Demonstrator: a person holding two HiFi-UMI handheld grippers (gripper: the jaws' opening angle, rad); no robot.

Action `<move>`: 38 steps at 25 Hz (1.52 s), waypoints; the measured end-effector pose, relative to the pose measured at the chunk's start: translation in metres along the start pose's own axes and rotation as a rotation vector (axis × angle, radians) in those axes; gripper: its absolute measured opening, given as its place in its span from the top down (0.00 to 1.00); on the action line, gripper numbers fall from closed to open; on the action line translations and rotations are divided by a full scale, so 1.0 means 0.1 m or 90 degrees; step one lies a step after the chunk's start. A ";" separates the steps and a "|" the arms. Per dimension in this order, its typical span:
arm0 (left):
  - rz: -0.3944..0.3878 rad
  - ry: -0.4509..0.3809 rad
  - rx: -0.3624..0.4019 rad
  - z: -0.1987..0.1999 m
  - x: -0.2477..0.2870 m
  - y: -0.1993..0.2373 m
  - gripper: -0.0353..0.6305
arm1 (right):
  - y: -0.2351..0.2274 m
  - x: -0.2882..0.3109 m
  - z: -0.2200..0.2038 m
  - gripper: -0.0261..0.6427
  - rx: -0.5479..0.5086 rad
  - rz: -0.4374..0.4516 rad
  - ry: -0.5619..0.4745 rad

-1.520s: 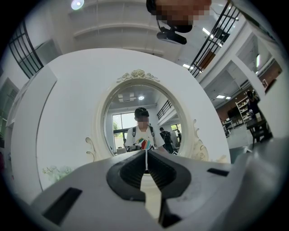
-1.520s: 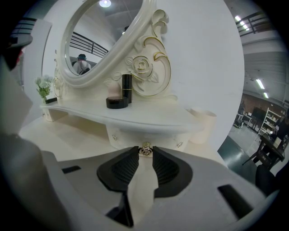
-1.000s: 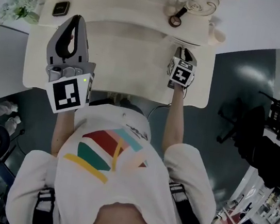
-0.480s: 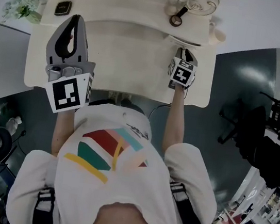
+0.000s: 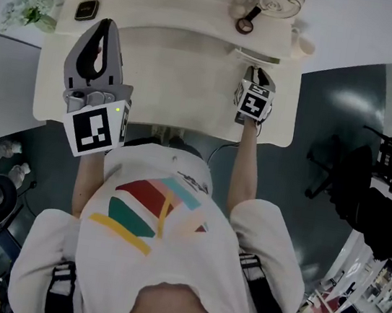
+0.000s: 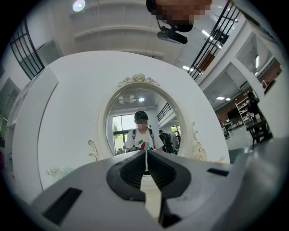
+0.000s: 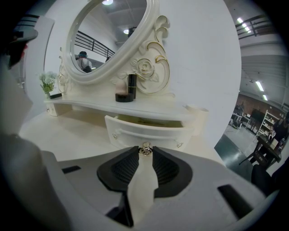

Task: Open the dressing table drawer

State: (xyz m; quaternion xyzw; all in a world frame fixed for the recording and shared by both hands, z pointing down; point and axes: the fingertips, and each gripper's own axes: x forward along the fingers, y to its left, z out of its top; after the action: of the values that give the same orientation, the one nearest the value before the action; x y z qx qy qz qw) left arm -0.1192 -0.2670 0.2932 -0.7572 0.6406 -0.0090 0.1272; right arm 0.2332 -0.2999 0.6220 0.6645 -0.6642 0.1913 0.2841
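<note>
The white dressing table [image 5: 179, 77] has a small curved drawer [image 7: 144, 131] under its upper shelf at the right, and it stands pulled out a little, showing a gap behind its front. My right gripper [image 7: 145, 151] is shut on the drawer's small metal knob [image 7: 145, 149], which sits between the tips of the pads. From the head view that right gripper [image 5: 257, 71] reaches to the drawer's edge [image 5: 256, 55]. My left gripper [image 5: 106, 28] hovers over the table's left side, shut and holding nothing. In its own view the left gripper [image 6: 146, 154] points at the oval mirror [image 6: 135, 113].
On the shelf stand a black tube [image 7: 131, 85] and a round black case [image 7: 123, 97]. A dark flat device [image 5: 86, 10] and white flowers [image 5: 28, 9] are at the far left. A black chair [image 5: 349, 179] stands on the floor at the right.
</note>
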 end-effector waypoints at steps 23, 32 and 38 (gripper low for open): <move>-0.022 0.002 0.011 -0.02 -0.05 -0.10 0.93 | 0.02 -0.19 -0.16 0.84 0.003 -0.001 0.000; -0.019 -0.005 0.001 0.02 -0.03 -0.10 0.93 | 0.04 -0.26 -0.20 0.84 -0.002 0.000 -0.001; -0.017 -0.009 -0.006 0.07 -0.02 -0.13 0.93 | 0.03 -0.30 -0.22 0.84 -0.002 0.001 0.000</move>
State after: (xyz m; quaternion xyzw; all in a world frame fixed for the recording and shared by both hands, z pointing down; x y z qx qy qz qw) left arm -0.1057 -0.2622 0.2891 -0.7663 0.6296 -0.0019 0.1278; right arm 0.2320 -0.2627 0.6202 0.6635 -0.6650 0.1907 0.2849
